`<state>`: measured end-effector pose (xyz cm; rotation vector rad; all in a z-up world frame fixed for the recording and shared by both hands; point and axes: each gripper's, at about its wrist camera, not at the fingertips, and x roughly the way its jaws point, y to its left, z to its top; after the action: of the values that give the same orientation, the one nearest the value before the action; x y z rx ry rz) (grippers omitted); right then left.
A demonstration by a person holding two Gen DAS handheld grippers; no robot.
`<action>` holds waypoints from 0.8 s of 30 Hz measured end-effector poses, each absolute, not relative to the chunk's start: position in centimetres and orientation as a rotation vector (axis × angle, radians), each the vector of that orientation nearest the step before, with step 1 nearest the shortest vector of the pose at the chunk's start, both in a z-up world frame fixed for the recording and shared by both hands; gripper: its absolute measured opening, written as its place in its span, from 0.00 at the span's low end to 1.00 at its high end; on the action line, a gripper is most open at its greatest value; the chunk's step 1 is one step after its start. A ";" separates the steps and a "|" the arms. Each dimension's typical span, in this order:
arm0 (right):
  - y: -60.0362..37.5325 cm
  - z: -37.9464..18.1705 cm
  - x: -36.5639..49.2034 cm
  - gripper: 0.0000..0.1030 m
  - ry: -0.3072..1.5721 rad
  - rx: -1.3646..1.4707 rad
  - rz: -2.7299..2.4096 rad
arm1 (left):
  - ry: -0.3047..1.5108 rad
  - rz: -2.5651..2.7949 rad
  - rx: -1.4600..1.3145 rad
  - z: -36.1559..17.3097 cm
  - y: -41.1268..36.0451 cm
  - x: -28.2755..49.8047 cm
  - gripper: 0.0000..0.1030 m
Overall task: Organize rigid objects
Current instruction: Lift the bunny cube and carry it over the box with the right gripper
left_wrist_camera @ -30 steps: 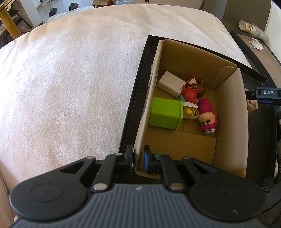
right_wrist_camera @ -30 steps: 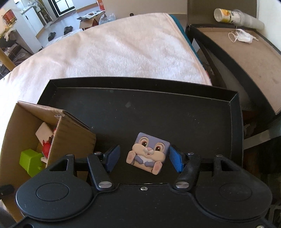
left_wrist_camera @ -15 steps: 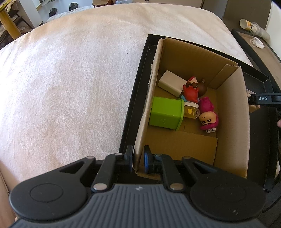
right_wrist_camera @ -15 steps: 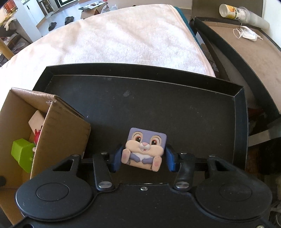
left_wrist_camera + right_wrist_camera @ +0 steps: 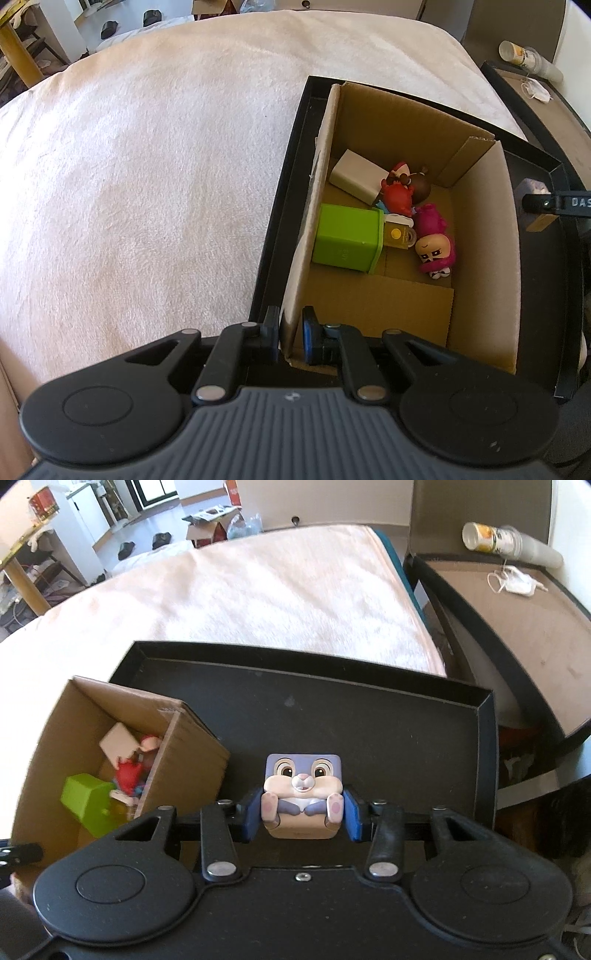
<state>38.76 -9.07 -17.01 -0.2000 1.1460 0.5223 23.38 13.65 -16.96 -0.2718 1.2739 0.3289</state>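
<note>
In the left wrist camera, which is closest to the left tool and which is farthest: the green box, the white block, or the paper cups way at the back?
From the left tool:
1. Green box, in the cardboard box's middle, nearest.
2. White block, just beyond it, deeper in the box.
3. Paper cups, far right, outside on the side table, farthest.

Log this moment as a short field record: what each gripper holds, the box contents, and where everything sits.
left gripper: shut on the near wall of the brown cardboard box
right gripper: shut on the purple cube-shaped bunny toy, above the tray floor
box contents: green plastic cube, white rectangular block, red crab figure, pink-hooded figurine, small yellow mug toy, dark brown round toy
box location: inside the shallow black tray, at its left end
tray location: on the cream fleecy blanket
</note>
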 end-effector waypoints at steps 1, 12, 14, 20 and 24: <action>-9.0 -16.6 38.6 0.42 1.137 -0.201 0.525 | 1.272 0.328 -0.271 -16.9 13.6 23.4 0.11; -8.2 -12.7 37.3 0.42 1.055 -0.206 0.568 | 1.258 0.321 -0.275 -16.6 13.7 23.0 0.11; -8.0 -12.1 37.0 0.42 1.046 -0.211 0.572 | 1.257 0.321 -0.278 -16.6 13.8 22.9 0.11; -7.0 -10.9 36.4 0.42 1.022 -0.219 0.593 | 1.251 0.317 -0.281 -16.5 13.8 22.8 0.11; -6.4 -10.3 35.8 0.42 1.013 -0.219 0.610 | 1.248 0.313 -0.284 -16.5 13.9 22.7 0.11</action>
<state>35.76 -6.36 -10.29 -0.2187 1.0128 0.6098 22.73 13.93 -16.46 -0.2843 1.2480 0.3129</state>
